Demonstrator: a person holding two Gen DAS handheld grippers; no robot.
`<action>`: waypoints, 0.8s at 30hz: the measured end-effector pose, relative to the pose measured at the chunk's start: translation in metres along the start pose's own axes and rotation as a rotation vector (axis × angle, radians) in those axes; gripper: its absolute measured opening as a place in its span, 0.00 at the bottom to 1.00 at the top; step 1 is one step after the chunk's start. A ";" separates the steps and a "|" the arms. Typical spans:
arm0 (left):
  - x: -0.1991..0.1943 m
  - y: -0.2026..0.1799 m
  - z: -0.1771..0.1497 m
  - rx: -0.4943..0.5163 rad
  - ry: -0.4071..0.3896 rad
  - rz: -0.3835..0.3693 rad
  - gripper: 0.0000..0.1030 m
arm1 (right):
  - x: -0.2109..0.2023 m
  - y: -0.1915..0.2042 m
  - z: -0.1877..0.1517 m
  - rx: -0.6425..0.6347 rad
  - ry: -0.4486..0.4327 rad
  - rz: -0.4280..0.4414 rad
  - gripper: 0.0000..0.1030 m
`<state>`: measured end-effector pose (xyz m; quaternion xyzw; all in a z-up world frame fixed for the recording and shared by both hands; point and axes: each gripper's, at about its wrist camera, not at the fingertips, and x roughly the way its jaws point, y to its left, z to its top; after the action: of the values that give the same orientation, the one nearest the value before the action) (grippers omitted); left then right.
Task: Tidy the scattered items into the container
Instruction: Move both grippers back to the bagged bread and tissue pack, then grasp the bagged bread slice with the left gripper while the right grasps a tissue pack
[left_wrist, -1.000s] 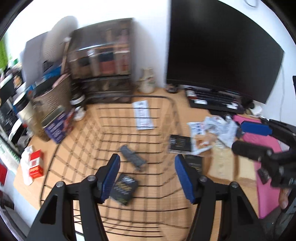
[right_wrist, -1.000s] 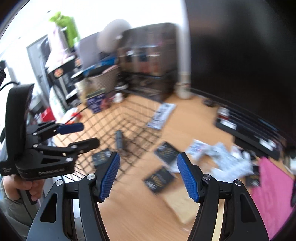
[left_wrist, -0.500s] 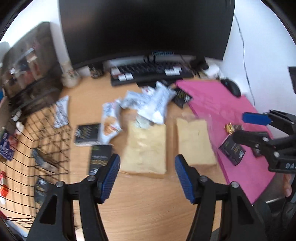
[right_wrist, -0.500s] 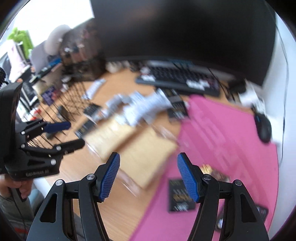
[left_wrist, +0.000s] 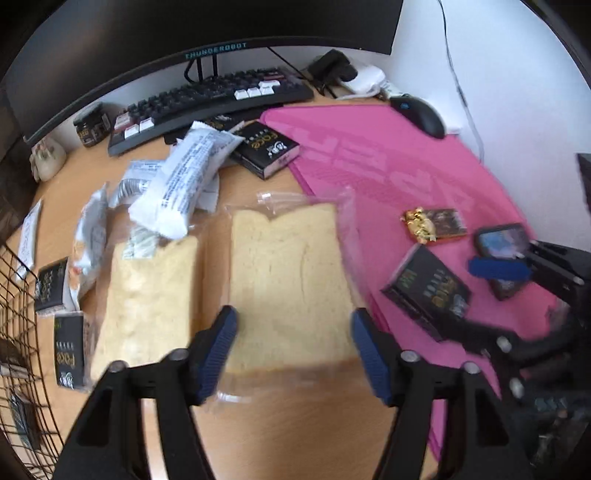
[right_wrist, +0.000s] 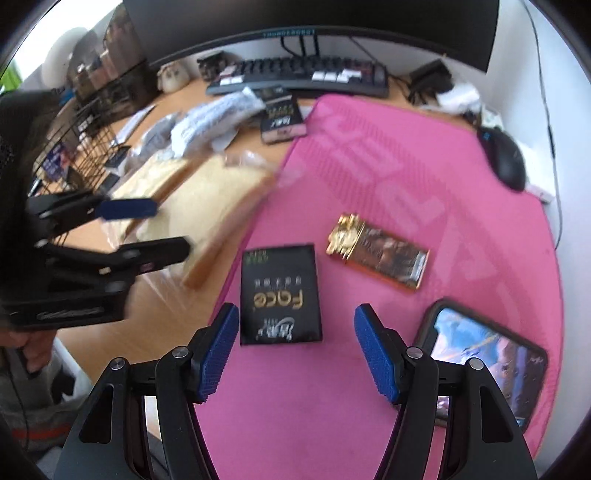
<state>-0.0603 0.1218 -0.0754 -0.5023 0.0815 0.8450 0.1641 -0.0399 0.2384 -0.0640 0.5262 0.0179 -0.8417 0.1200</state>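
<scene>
Left gripper (left_wrist: 293, 334), its jaws just widened and gripping nothing, hangs low-centre over the bagged bread slice (left_wrist: 288, 280). Right gripper (right_wrist: 295, 328) gapes empty above the pink mat (right_wrist: 406, 177), black packet (right_wrist: 279, 293) between its fingers. Wire basket (left_wrist: 14, 325) fills the lower-left edge.

Bare pink mat (right_wrist: 388, 155) lies open ahead of the right gripper (right_wrist: 295, 347), bounded by the black Face box (right_wrist: 279, 291), the gold-wrapped bar (right_wrist: 380, 254) and the phone (right_wrist: 484, 354). The left gripper (left_wrist: 293, 349), jaws just widened, straddles 1 bagged bread slice (left_wrist: 288, 280). A 2nd slice (left_wrist: 147, 306), white packets (left_wrist: 188, 181) and the wire basket (left_wrist: 14, 314) crowd its left side.
</scene>
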 end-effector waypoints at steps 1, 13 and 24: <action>0.004 0.000 0.001 -0.003 0.006 0.003 0.79 | 0.002 -0.001 -0.002 0.002 0.006 0.004 0.64; 0.033 0.006 0.013 -0.031 0.009 -0.003 0.90 | 0.016 -0.006 0.009 0.000 0.008 0.017 0.64; 0.016 0.024 0.009 -0.064 -0.004 -0.027 0.76 | 0.026 0.010 0.014 -0.090 -0.015 -0.050 0.57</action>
<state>-0.0837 0.1049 -0.0855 -0.5066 0.0470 0.8460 0.1596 -0.0613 0.2219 -0.0803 0.5135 0.0679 -0.8466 0.1227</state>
